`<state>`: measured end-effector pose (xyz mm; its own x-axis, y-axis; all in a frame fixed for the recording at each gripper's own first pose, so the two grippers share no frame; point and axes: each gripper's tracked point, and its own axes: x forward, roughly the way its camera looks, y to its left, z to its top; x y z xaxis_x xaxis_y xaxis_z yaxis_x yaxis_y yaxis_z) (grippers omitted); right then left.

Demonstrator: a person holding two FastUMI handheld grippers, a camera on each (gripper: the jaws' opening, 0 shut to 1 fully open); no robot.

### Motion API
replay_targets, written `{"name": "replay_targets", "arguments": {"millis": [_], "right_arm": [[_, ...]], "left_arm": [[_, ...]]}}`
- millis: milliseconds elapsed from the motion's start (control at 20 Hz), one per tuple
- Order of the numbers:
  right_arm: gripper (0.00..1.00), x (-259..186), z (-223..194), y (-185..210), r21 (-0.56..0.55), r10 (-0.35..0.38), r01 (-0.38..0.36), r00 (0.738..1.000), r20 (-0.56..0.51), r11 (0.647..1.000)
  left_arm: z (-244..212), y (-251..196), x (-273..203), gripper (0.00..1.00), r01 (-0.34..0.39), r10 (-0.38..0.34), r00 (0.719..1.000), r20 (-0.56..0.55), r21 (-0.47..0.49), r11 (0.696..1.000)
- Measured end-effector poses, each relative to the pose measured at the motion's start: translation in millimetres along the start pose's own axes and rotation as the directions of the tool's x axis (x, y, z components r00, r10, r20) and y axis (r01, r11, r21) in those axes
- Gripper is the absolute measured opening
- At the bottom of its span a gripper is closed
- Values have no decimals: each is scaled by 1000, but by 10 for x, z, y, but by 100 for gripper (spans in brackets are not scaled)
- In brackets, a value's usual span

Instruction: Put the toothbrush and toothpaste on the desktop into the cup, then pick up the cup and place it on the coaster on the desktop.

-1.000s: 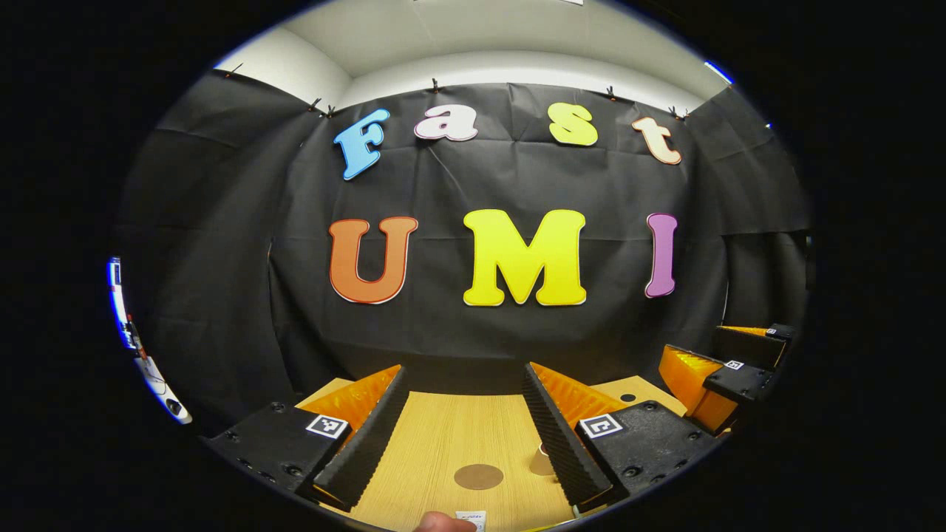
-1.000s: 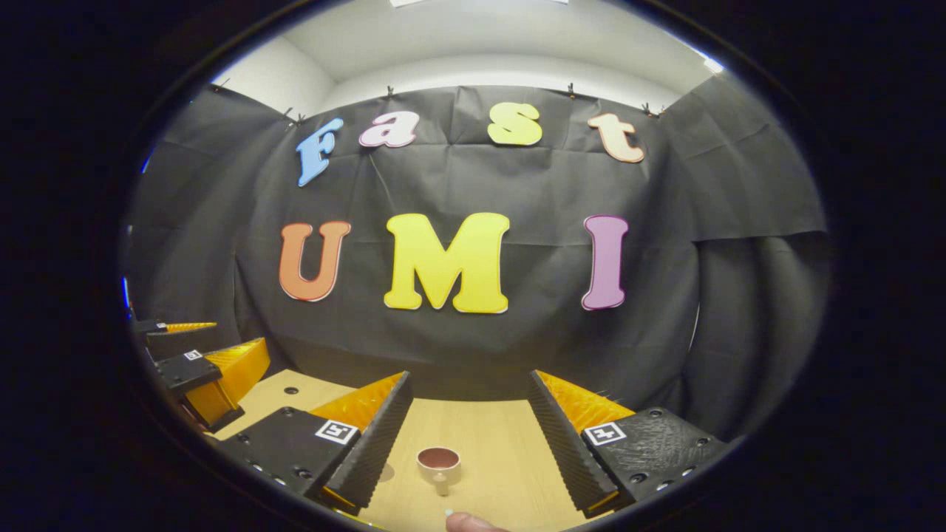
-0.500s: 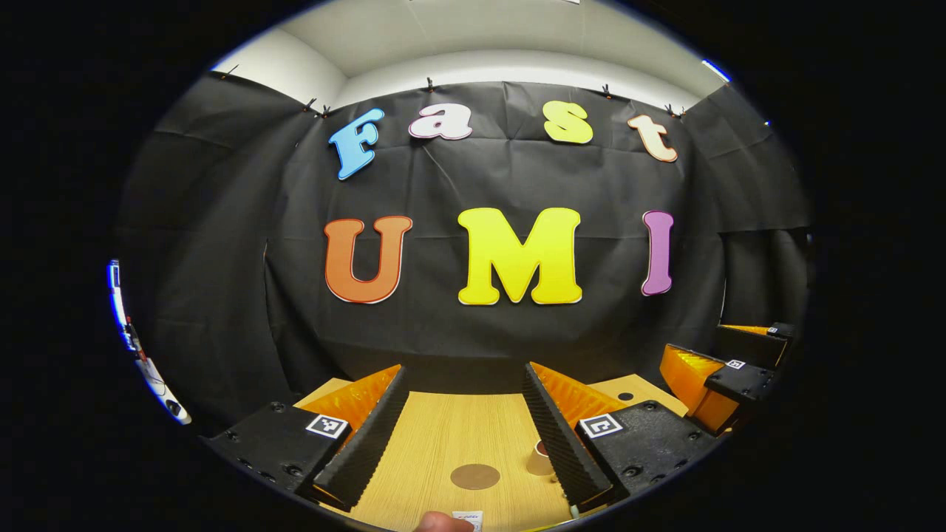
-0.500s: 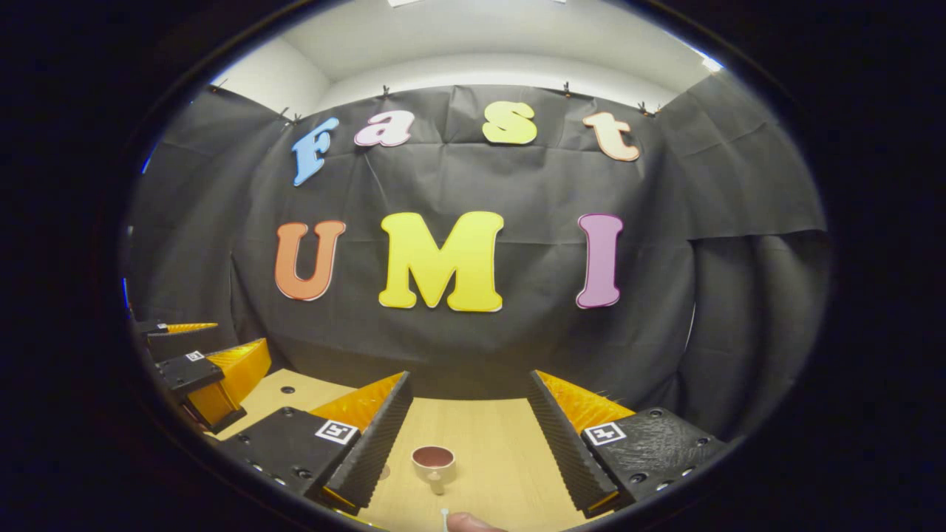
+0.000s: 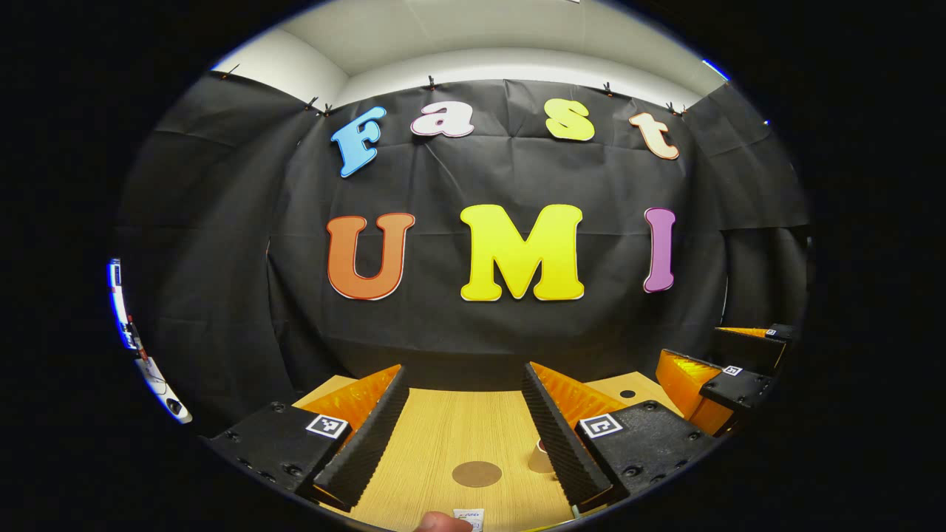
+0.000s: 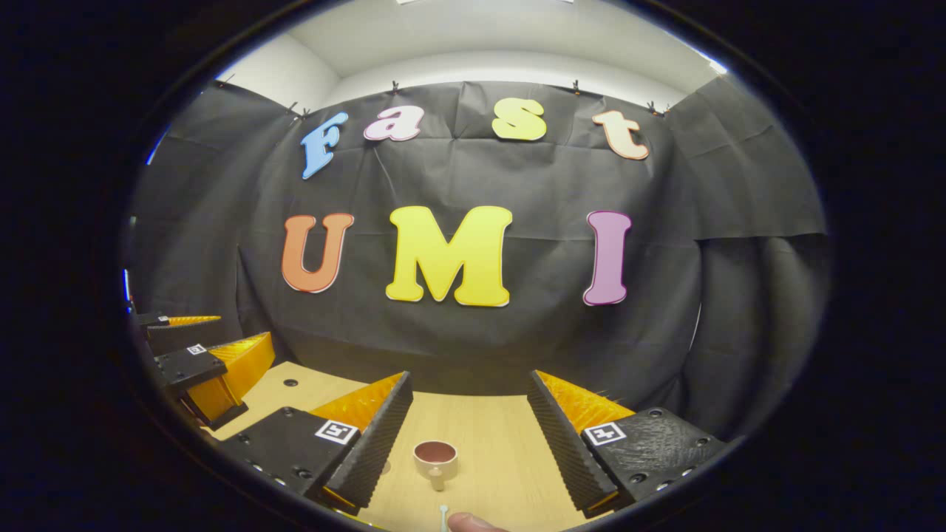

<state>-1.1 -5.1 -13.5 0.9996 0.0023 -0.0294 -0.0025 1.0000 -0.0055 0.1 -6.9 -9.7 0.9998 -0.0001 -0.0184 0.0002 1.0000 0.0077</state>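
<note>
A cup point(image 6: 435, 458), pale outside and dark red within, stands upright on the wooden desk point(image 6: 488, 443), its handle turned toward the camera in the right gripper view. It sits between the fingers of the right gripper point(image 6: 465, 436), whose jaws stand wide with nothing in them. Just before the cup, a thin white stick with a rounded tip point(image 6: 443, 515) lies at the frame's lower edge beside a fingertip point(image 6: 469, 523); whether it is the toothbrush cannot be told. In the left gripper view, a round brown coaster point(image 5: 477, 473) lies flat between the left gripper point(image 5: 462, 432) fingers, also spread wide and empty, with the cup point(image 5: 539, 458) just beside it, half hidden by a finger. Each gripper is visible at the edge of the other's view.
</note>
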Motion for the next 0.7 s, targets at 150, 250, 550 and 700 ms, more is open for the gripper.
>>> {"name": "replay_targets", "arguments": {"millis": [150, 250, 550, 700], "right_arm": [[95, 10, -76, -6, 5, 0, 1, 1000, -19, 1000], [95, 5, -175, -12, -4, 1, -1, 999, -44, 1000], [98, -19, -728, -2, -35, 19, -25, 983, -182, 999], [95, -76, -1145, 72, -49, 50, -67, 956, -289, 997]], "left_arm": [[-72, -6, -3, 98, 3, -3, 1000, -16, 5, 1000], [-185, -13, 1, 98, 8, -8, 999, -40, 5, 1000], [-735, -21, -122, 98, 20, -20, 983, -183, 0, 1000], [-1068, -17, -229, 98, 24, -22, 965, -261, 4, 1000]]}}
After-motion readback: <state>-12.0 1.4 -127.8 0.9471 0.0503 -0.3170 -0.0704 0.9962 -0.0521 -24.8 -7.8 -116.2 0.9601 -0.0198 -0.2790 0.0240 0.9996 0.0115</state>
